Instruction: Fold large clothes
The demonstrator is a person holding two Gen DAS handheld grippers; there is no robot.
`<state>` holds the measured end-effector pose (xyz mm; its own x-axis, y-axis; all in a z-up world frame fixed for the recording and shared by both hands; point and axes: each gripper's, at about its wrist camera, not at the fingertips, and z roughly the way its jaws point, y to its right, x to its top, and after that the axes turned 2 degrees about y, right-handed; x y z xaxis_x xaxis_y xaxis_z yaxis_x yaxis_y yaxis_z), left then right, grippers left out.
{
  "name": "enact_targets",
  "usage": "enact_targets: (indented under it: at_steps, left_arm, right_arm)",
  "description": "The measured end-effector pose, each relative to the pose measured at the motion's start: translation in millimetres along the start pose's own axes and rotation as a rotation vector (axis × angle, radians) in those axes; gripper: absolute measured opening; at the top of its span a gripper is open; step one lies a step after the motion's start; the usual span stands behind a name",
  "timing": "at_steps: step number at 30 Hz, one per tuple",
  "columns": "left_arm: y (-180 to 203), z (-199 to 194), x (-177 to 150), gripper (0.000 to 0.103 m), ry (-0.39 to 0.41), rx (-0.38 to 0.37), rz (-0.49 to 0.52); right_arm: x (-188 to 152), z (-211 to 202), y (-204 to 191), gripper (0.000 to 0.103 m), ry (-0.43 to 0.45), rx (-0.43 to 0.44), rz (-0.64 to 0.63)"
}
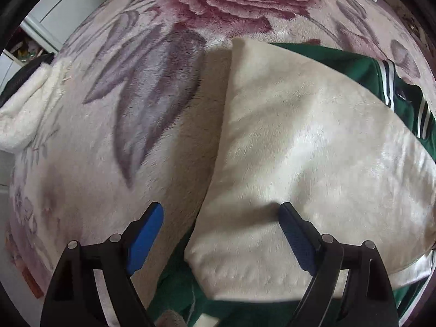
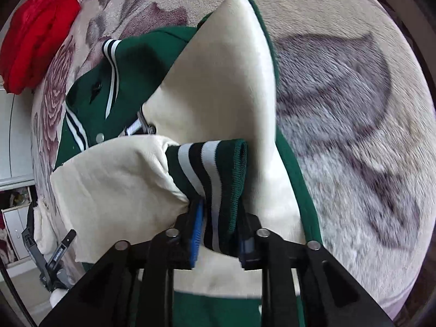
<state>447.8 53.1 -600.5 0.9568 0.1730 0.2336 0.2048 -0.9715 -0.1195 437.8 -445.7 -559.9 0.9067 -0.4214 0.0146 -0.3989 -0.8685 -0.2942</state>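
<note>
A green varsity jacket [image 1: 354, 62] with cream sleeves lies on a floral blanket [image 1: 136, 109]. In the left wrist view one cream sleeve [image 1: 299, 136] is spread across the jacket body. My left gripper [image 1: 220, 208] hangs open over that sleeve's left edge, with one blue pad above the blanket, the other above the sleeve, and nothing held. In the right wrist view my right gripper [image 2: 222, 212] is shut on the striped green, white and black cuff [image 2: 218, 169] of the other cream sleeve [image 2: 117, 177], which bunches up to the left. The jacket body [image 2: 130, 62] and collar stripes lie behind it.
A red garment [image 2: 38, 32] lies at the blanket's far left corner. A white fluffy garment [image 1: 24, 109] sits at the blanket's left edge, beside white cabinets [image 1: 49, 13]. A black device [image 2: 57, 253] shows at the lower left. The blanket [image 2: 340, 109] stretches bare to the right.
</note>
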Motion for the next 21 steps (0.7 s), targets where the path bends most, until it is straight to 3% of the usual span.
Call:
enact_targets:
  at_steps: [1,2,3,6,11,15,16,18,21]
  left_arm:
    - [-0.5,-13.5,-11.6,0.087,0.002,-0.009,0.007]
    - [0.5,-24.4,-23.0,0.087,0.003,-0.016,0.023]
    - [2.7,-38.6,-42.1,0.087,0.004,-0.002,0.058]
    - [5.5,-59.1,-99.1,0.087,-0.012,0.063,0.161]
    - [-13.8,-44.0,-192.4,0.087,-0.158,0.146,0.236]
    - [-31.4,-32.4,-227.8,0.087,-0.222,0.144,0.244]
    - [-35.5,-32.5,-233.3,0.087,-0.225,0.143,0.245]
    - [-40.9,-38.1,-235.5,0.087,-0.217,0.127,0.24]
    - [-46.3,-52.6,-236.2,0.087,-0.196,0.098,0.246]
  right_arm:
    - [-11.8,-10.0,-2.3,0.04,0.008,-0.012,-0.002]
    - [-28.5,-19.6,-4.5,0.057,0.014,-0.021,0.0]
    - [-45.3,-25.7,-4.0,0.065,0.011,-0.019,0.002]
    - [-126.7,-21.8,-7.9,0.065,-0.083,0.047,0.019]
    - [-273.1,65.6,-48.2,0.065,-0.419,0.284,0.06]
    - [-316.3,122.2,-71.3,0.064,-0.449,0.284,0.079]
    - [-318.7,133.6,-76.1,0.061,-0.444,0.302,0.086]
    - [-320.9,144.6,-82.3,0.005,-0.418,0.278,0.096]
    - [-324.4,126.7,-93.8,0.005,-0.334,0.202,0.053]
